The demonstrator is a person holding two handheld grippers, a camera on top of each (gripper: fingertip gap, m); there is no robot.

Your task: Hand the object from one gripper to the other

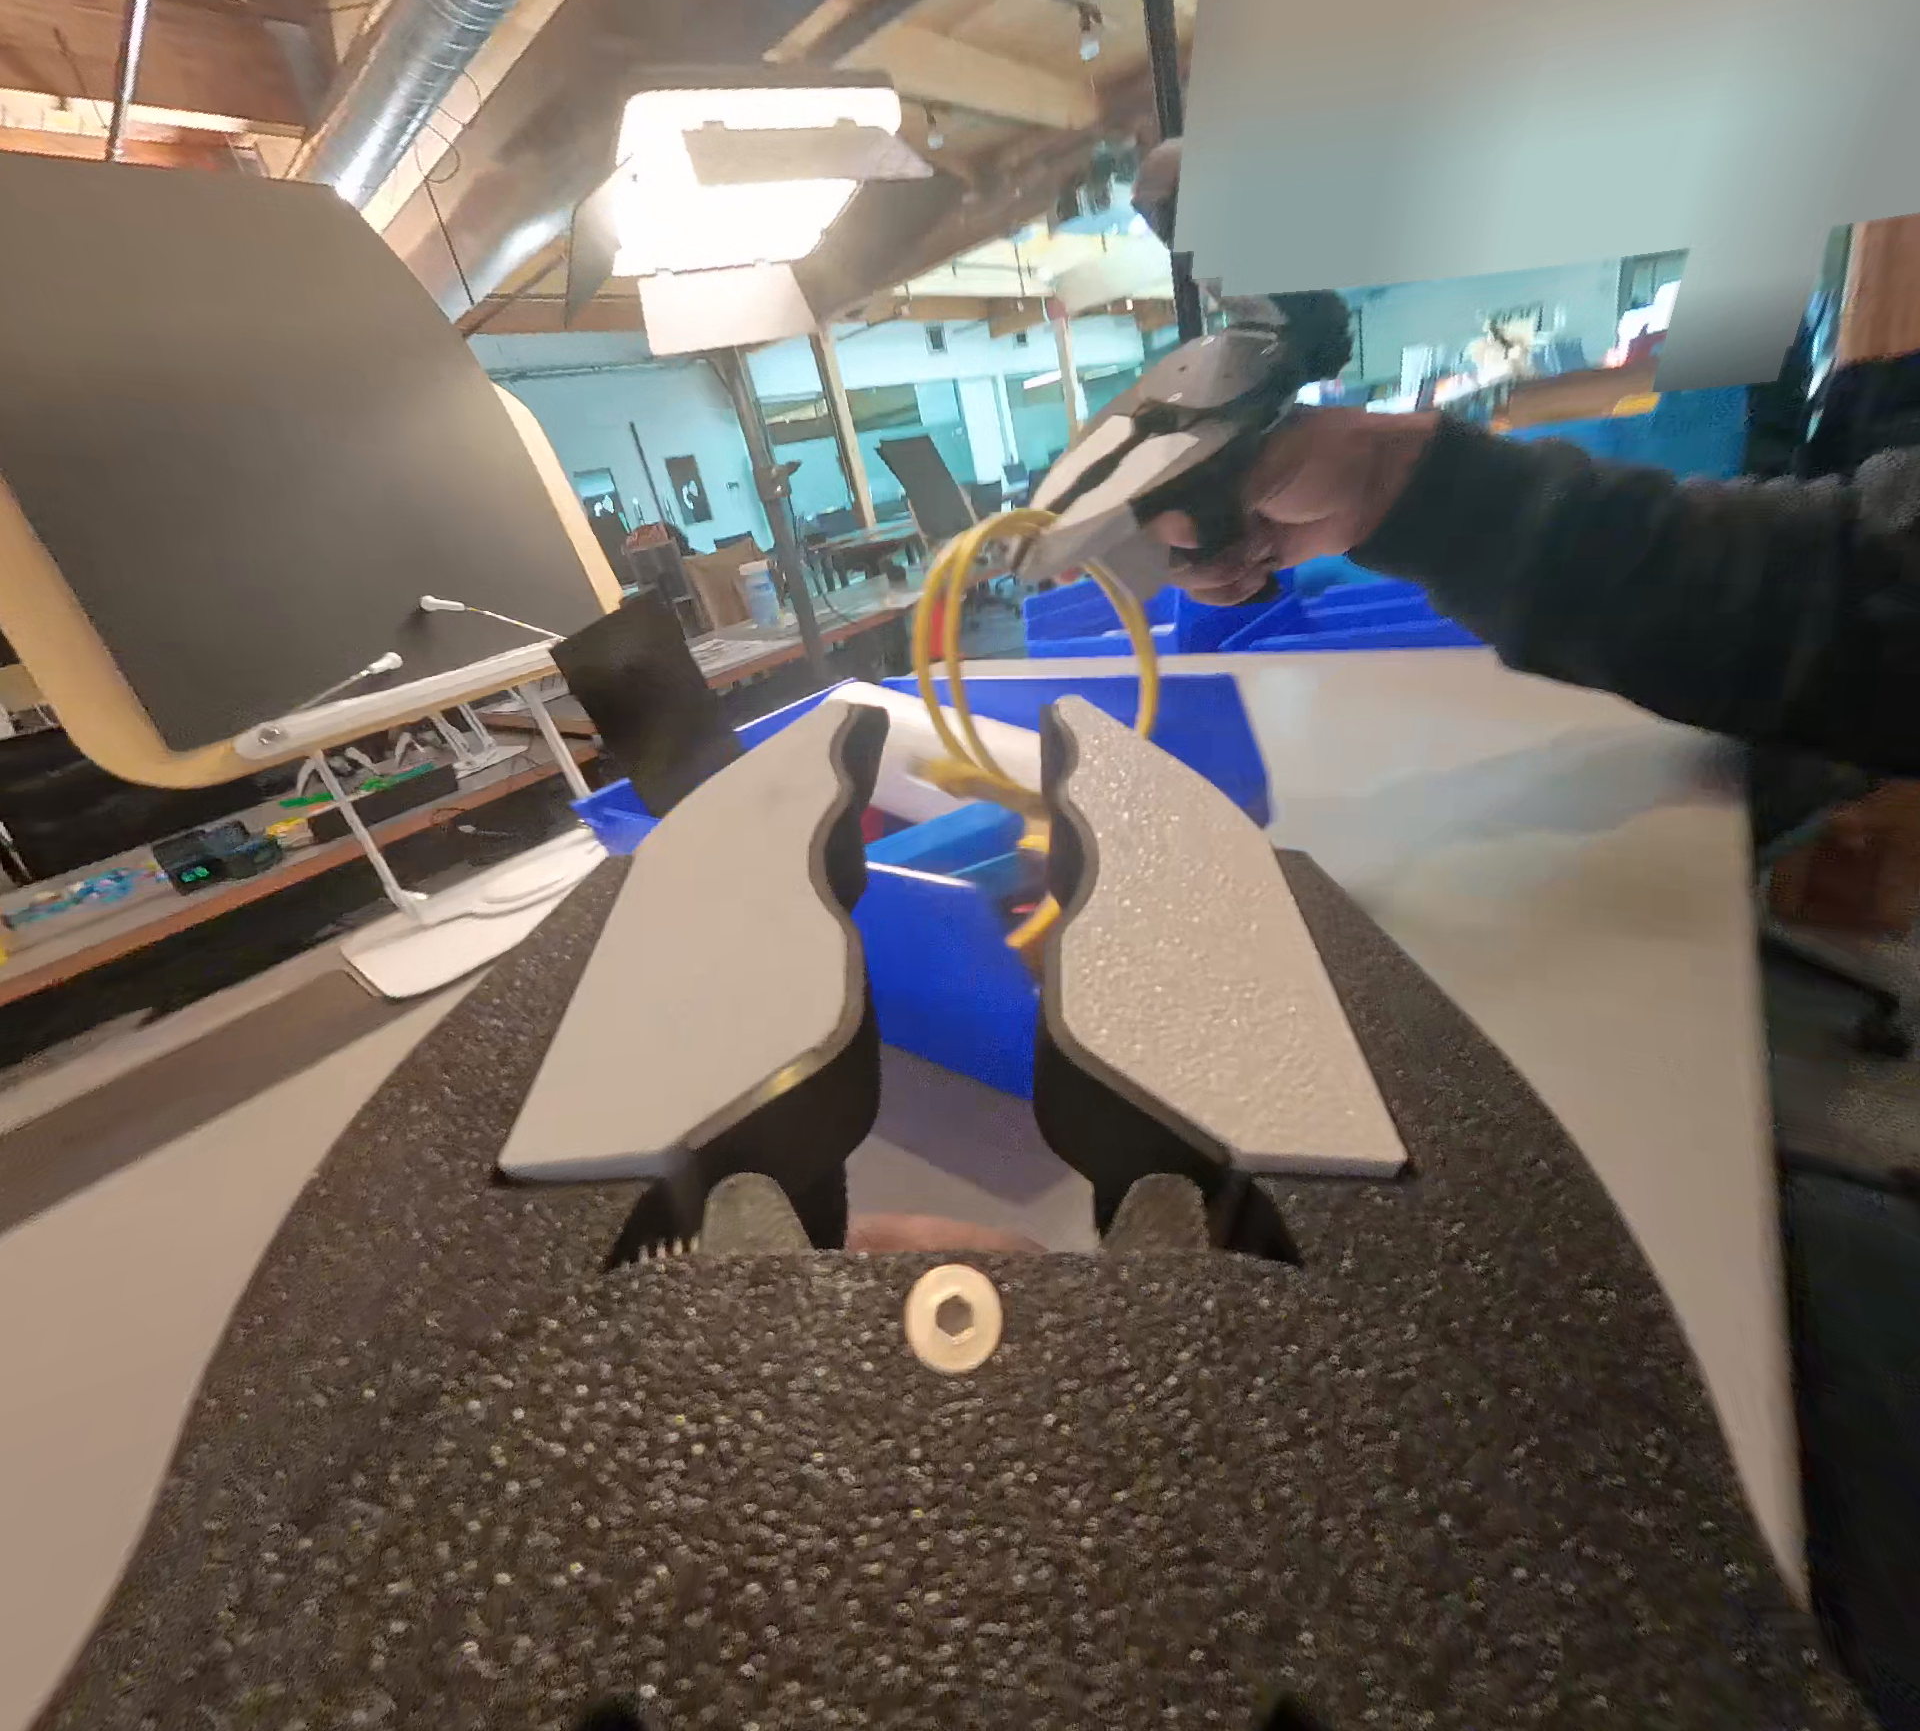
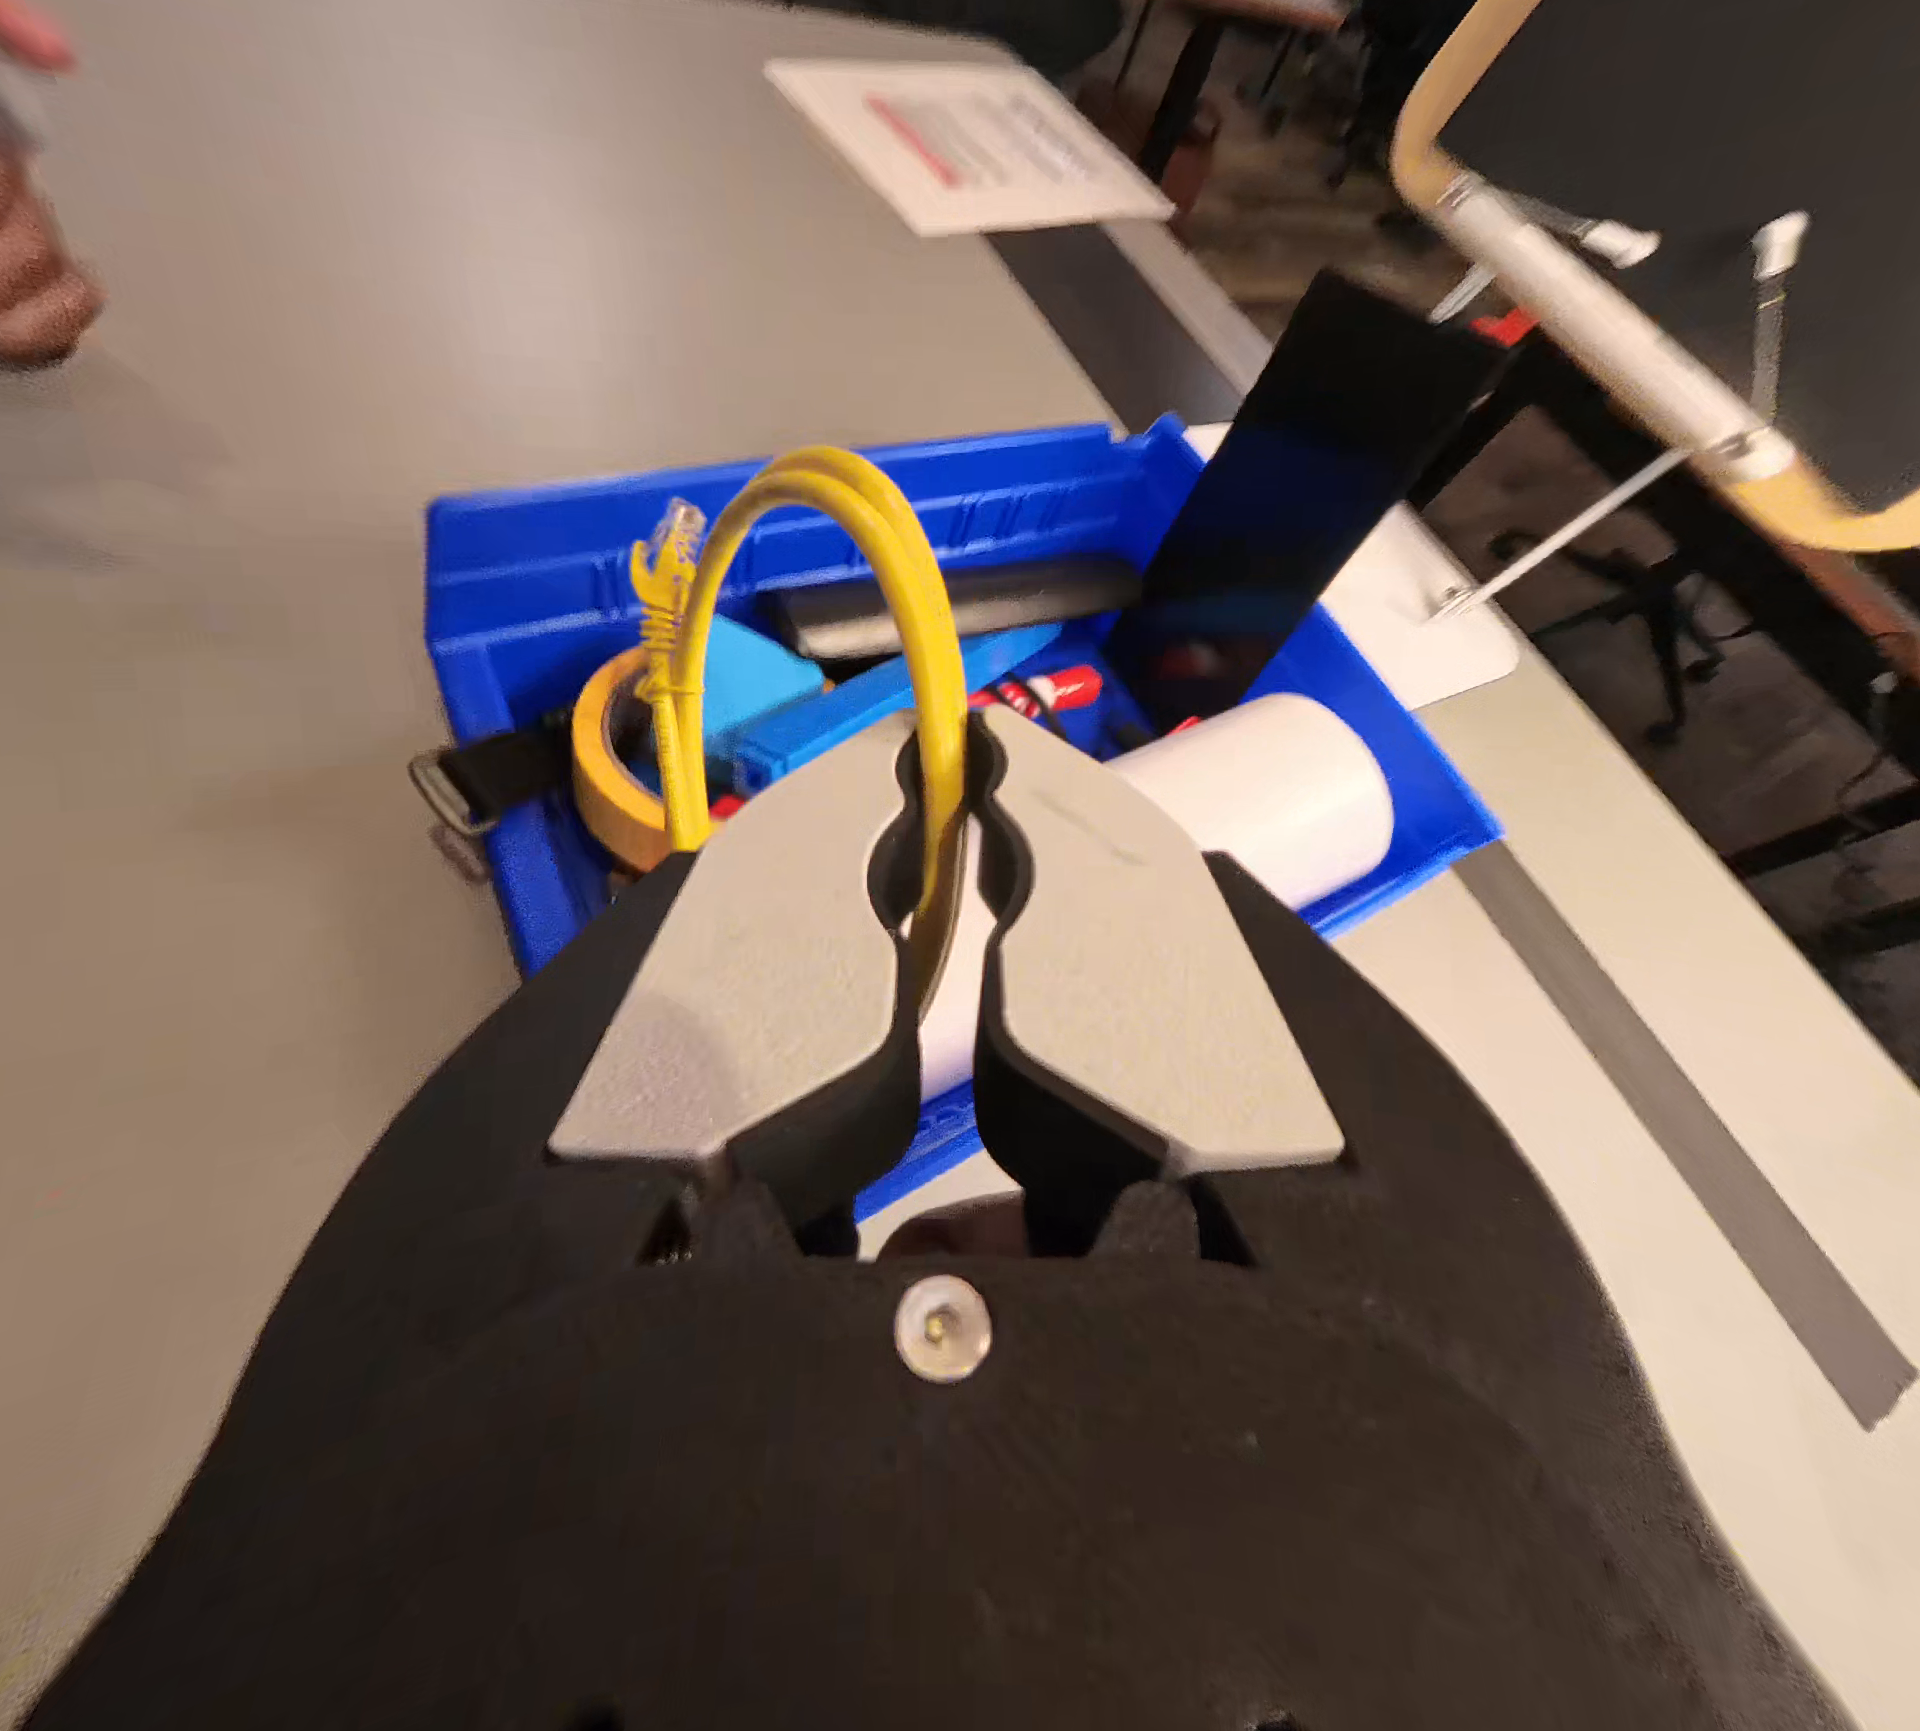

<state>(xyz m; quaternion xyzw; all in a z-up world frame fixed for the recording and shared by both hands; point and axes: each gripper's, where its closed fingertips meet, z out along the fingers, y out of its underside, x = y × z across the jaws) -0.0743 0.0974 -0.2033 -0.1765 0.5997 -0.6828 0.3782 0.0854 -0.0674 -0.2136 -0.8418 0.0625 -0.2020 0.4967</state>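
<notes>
**Handover in mid-air above the blue bin**

While the grey table carries everything, the blue bin serves as the landmark: it sits near the table's far edge, holding a white roll, a ring of yellow tape and other small items. Above the bin, the right tool is closed on the coiled yellow cable, pinching one side of the loop so the rest arches free, presumably leaving a clear section to take. On the near side of the bin, the left tool is parted wide and holds nothing, its gap lined up with the hanging loop, apparently ready to receive.
</notes>
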